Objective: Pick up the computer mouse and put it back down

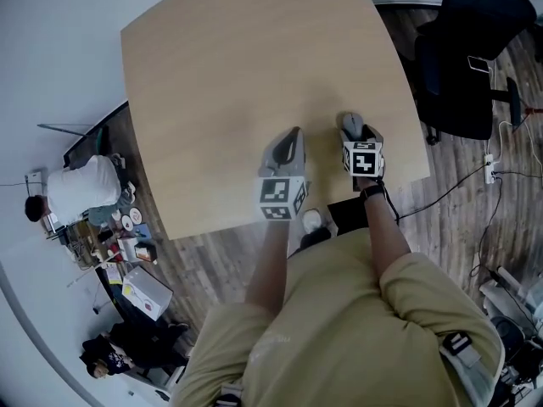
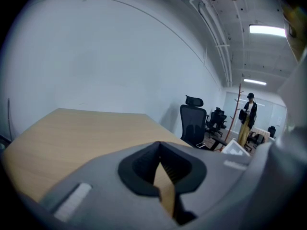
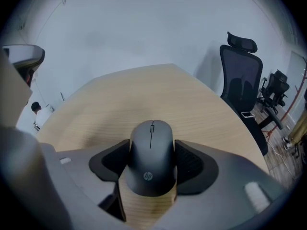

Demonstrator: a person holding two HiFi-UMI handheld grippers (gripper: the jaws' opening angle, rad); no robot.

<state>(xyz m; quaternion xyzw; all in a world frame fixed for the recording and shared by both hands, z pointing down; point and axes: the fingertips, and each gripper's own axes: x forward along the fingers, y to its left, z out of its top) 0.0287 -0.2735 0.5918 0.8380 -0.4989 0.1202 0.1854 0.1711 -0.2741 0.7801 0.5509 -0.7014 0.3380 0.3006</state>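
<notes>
The computer mouse [image 3: 151, 157] bears a small round "hp" logo on the rear of its dark grey back, readable in the right gripper view. In the head view that logo is too small to make out.

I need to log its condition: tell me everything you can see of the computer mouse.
The computer mouse is dark grey, matte plastic by its look, with a rounded oval shell, a seam splitting two buttons, a small scroll wheel and a pale logo near its rear. It seems to rest flat on the light wooden table, near its edge, nose pointing away. The right gripper straddles it, its pads seeming to press both sides.
</notes>
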